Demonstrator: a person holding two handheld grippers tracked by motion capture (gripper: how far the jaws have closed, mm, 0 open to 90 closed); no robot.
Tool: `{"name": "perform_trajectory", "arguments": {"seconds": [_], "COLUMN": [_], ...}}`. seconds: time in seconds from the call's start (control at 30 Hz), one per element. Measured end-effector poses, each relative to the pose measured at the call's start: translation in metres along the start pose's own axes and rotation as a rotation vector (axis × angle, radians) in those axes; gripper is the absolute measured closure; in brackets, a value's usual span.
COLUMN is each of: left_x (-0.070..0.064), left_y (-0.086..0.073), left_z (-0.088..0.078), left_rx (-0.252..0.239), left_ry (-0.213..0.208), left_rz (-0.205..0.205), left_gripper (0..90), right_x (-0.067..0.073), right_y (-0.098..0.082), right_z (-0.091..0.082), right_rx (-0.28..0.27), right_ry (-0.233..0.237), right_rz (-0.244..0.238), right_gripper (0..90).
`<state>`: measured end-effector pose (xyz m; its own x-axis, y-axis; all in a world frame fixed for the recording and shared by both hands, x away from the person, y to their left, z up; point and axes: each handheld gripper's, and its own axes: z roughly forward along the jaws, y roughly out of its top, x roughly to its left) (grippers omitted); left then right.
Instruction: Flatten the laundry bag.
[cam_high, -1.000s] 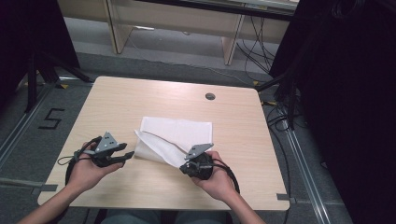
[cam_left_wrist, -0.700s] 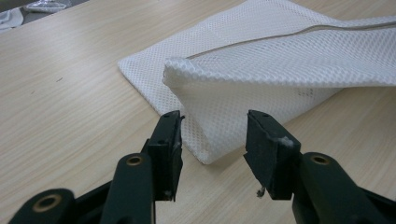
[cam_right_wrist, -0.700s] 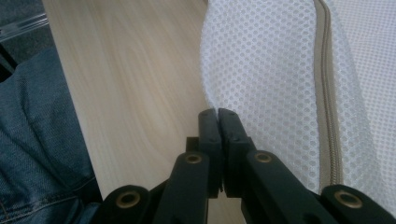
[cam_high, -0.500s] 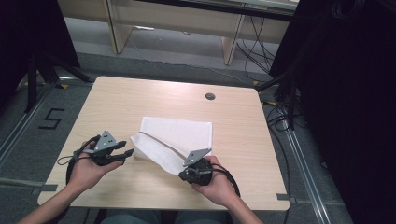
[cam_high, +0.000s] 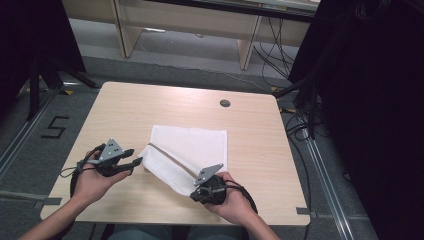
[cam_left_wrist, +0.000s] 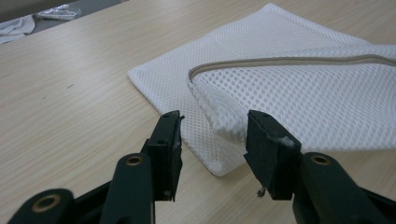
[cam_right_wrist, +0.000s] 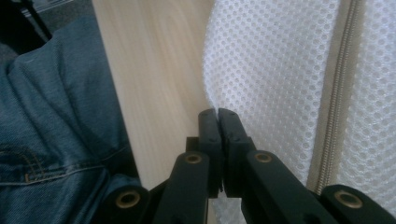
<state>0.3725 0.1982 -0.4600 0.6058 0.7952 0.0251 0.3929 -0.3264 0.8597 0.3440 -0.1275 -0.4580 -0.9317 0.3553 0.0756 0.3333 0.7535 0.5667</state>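
A white mesh laundry bag (cam_high: 192, 145) with a beige zipper (cam_high: 170, 159) lies on the wooden table (cam_high: 150, 107), its near part folded over toward the front edge. My right gripper (cam_high: 196, 188) is shut on the bag's near corner; in the right gripper view the jaws (cam_right_wrist: 218, 114) meet on the mesh edge (cam_right_wrist: 271, 60), with the zipper (cam_right_wrist: 334, 93) to their right. My left gripper (cam_high: 134, 156) is open just left of the bag's left corner. In the left gripper view its jaws (cam_left_wrist: 212, 135) stand apart on either side of the folded mesh corner (cam_left_wrist: 224, 121) without pressing it.
A round cable hole (cam_high: 225, 103) sits near the table's far right. The person's jeans (cam_right_wrist: 46, 116) are below the table's front edge (cam_right_wrist: 154, 70). Desk legs, cables and dark curtains stand beyond and to the right.
My right gripper has drawn slightly toward the front edge with the bag's corner, stretching the folded flap. The left gripper has stayed in place.
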Motion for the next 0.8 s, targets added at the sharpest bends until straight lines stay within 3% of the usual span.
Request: {"name": "perform_trajectory", "arguments": {"seconds": [0.17,0.27,0.4,0.8], "left_x": [0.002,0.004,0.006,0.005], "left_y": [0.001,0.002,0.0,0.001], "left_z": [-0.002,-0.002,-0.001,-0.001], "left_rx": [-0.025,-0.027,-0.022,-0.042], "left_ry": [0.018,0.019,0.035,0.036], "left_rz": [-0.005,-0.009,-0.009,0.0], "left_gripper": [55.0,54.4,52.9,49.6], "right_x": [0.004,0.009,0.011,0.016], "right_y": [-0.003,-0.006,-0.008,-0.016], "right_z": [0.002,0.003,0.005,0.004], "right_rx": [0.028,0.05,0.075,0.129], "right_ry": [0.034,0.052,0.066,0.116], "right_rz": [-0.032,-0.022,-0.048,-0.055], "right_gripper": [89.8,89.8,89.8,89.5]}}
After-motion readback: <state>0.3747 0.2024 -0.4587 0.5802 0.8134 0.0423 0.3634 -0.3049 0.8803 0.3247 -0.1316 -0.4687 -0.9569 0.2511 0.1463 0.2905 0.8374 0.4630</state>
